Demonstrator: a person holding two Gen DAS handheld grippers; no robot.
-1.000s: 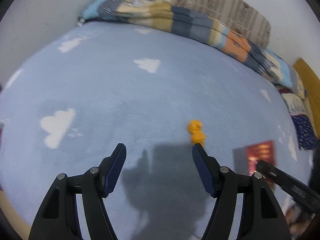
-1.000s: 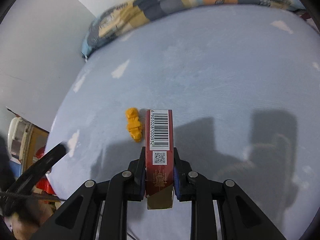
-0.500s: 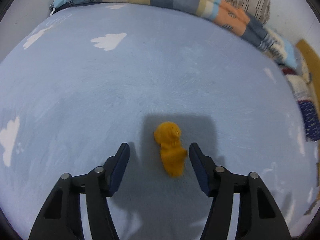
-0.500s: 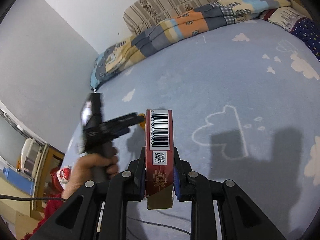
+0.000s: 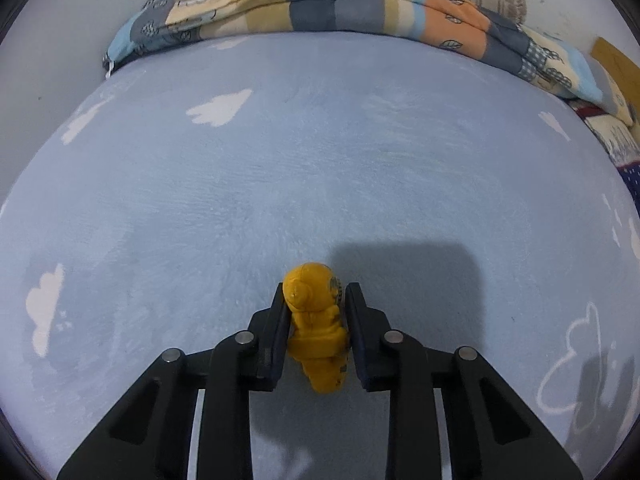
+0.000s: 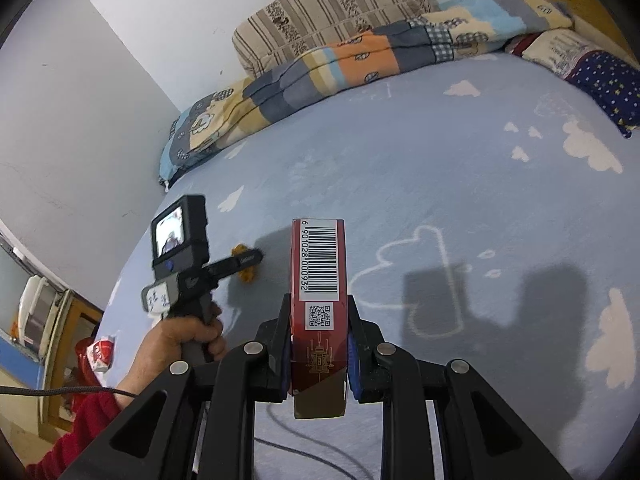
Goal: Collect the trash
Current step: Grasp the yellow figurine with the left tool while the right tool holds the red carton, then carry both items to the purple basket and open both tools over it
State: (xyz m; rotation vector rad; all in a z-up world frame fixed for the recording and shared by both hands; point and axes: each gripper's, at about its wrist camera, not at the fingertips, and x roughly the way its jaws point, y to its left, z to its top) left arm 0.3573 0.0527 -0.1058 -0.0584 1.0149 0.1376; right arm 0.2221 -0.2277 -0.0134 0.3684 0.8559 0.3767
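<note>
The bed sheet (image 5: 320, 168) is pale blue with white clouds, some solid and some only outlined, and the folded quilt (image 5: 340, 4) is a patchwork of grey-blue, tan, orange and light blue blocks. The pillow (image 6: 332, 12) has beige and brown stripes. The small figure (image 5: 314, 320) is orange-yellow, the box (image 6: 319, 292) dark red with a white barcode panel and gold print, and both grippers' frames are black.

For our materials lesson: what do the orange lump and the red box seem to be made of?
Orange lump: matte and creased, possibly peel or soft foam; unclear. Red box: glossy printed cardboard, judging by its sharp folded edges, barcode and QR code.
</note>
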